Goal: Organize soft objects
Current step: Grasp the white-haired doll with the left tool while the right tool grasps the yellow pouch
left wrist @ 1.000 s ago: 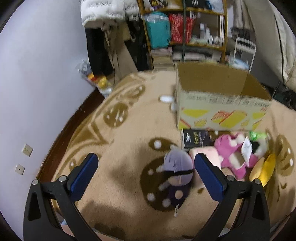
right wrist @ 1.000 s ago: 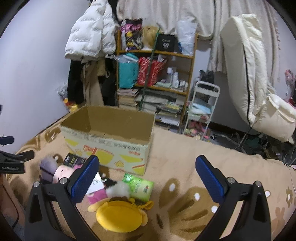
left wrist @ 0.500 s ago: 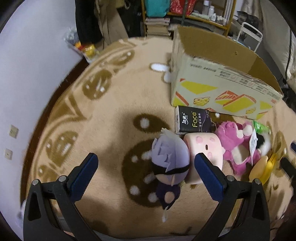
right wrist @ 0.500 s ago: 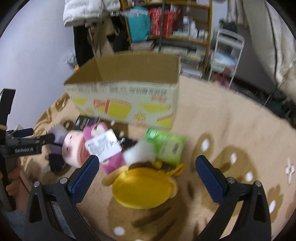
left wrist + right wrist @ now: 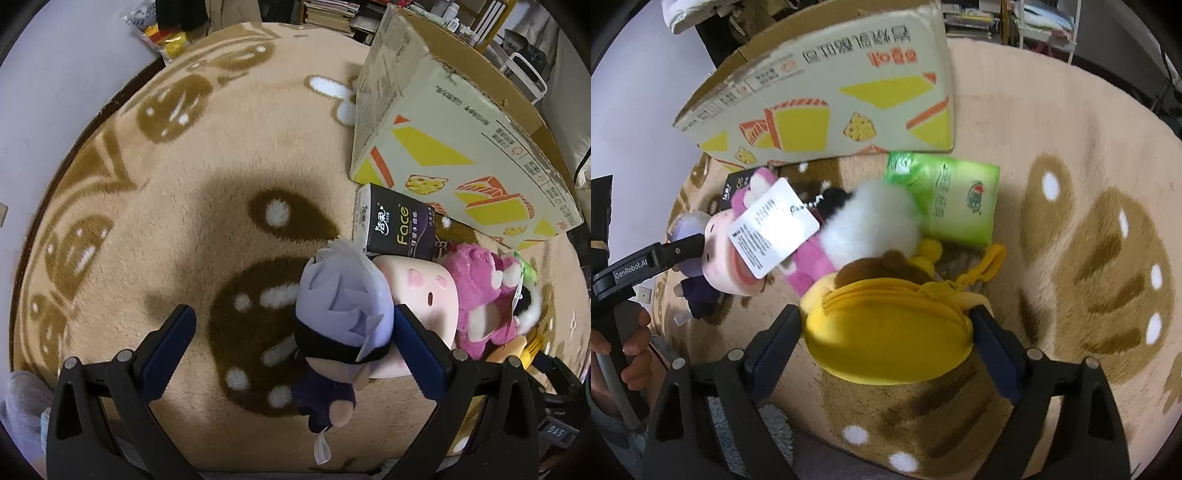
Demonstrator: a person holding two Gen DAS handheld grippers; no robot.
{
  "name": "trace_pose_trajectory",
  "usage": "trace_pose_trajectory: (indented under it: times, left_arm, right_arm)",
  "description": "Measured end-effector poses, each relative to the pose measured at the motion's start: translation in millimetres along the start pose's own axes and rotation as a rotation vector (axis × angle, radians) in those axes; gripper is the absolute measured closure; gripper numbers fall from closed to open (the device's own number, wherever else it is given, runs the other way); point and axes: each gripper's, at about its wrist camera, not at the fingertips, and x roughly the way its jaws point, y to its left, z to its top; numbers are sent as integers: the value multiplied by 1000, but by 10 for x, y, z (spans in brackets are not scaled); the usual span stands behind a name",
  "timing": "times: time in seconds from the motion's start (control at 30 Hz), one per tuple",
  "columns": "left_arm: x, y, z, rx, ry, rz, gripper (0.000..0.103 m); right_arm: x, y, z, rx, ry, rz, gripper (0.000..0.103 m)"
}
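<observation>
Nothing looks sorted yet: as far as either view shows, every soft thing lies on the patterned rug (image 5: pixel 229 177) outside the cardboard box (image 5: pixel 454 122), whose inside is hidden from both cameras, so I judge the task to be at its very start, with two first pickups being set up. In the left wrist view the box sits at about 1 o'clock, and the toys are heaped below it toward 3 to 4 o'clock: a black tissue pack (image 5: pixel 397 230), a pale pink plush (image 5: pixel 421 291), a magenta plush (image 5: pixel 484 291), and nearest, a doll with lilac hair (image 5: pixel 343 310). The left gripper (image 5: pixel 290 343) is lowered over the rug with its jaws wide; the doll's head lies against the right-hand pad while the left-hand pad stands well apart from it, so nothing is gripped. In the right wrist view the right gripper (image 5: pixel 886 328) straddles the yellow plush pouch (image 5: pixel 886 328) at about 6 o'clock, both pads close at its sides; the frame is a little blurred, so whether they press it or merely flank it I cannot tell. Beyond it at 12 to 1 o'clock lie a white fluffy toy (image 5: pixel 871 221) and a green tissue pack (image 5: pixel 956 195).
</observation>
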Motion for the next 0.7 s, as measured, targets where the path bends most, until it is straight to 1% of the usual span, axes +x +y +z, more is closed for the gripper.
trace_pose_trajectory:
  times: [0.07,0.13,0.2,0.23,0.3,0.37,0.4,0.43,0.47,0.6,0.67,0.7]
  left_arm:
    - [19,7,6,-7,9,-9,1]
    - [36,52,6,-34,25,-29,1]
    - [54,128,12,-76,36,-70,5]
    - [57,159,11,-97,43,-110,11]
    - [50,179,-2,-120,46,-153,19]
    - [42,163,-10,-118,44,-188,33]
    - [35,145,-14,-112,42,-206,38]
    - [28,131,-18,-109,42,-231,48]
    - [26,121,-35,-112,45,-258,54]
    - [-17,129,-60,-139,35,-270,57]
    - [-79,143,-76,-134,19,-258,57]
    - [-126,135,-102,-123,3,-238,57]
  right_arm:
    - [27,40,2,-15,-3,-8,10]
    - [44,72,1,-18,-5,-8,11]
    - [66,74,0,-7,-5,1,12]
    - [68,66,2,1,-5,11,12]
    - [43,12,9,22,-2,31,12]
    - [51,-6,17,42,-2,48,12]
    - [43,-33,9,44,-3,51,12]
    - [47,-24,10,44,-3,52,13]
    - [47,-10,7,40,-5,51,14]
    - [-38,-48,-2,34,-16,48,14]
    - [-72,-49,-12,40,-34,21,14]
    - [-121,-100,-13,43,-43,12,14]
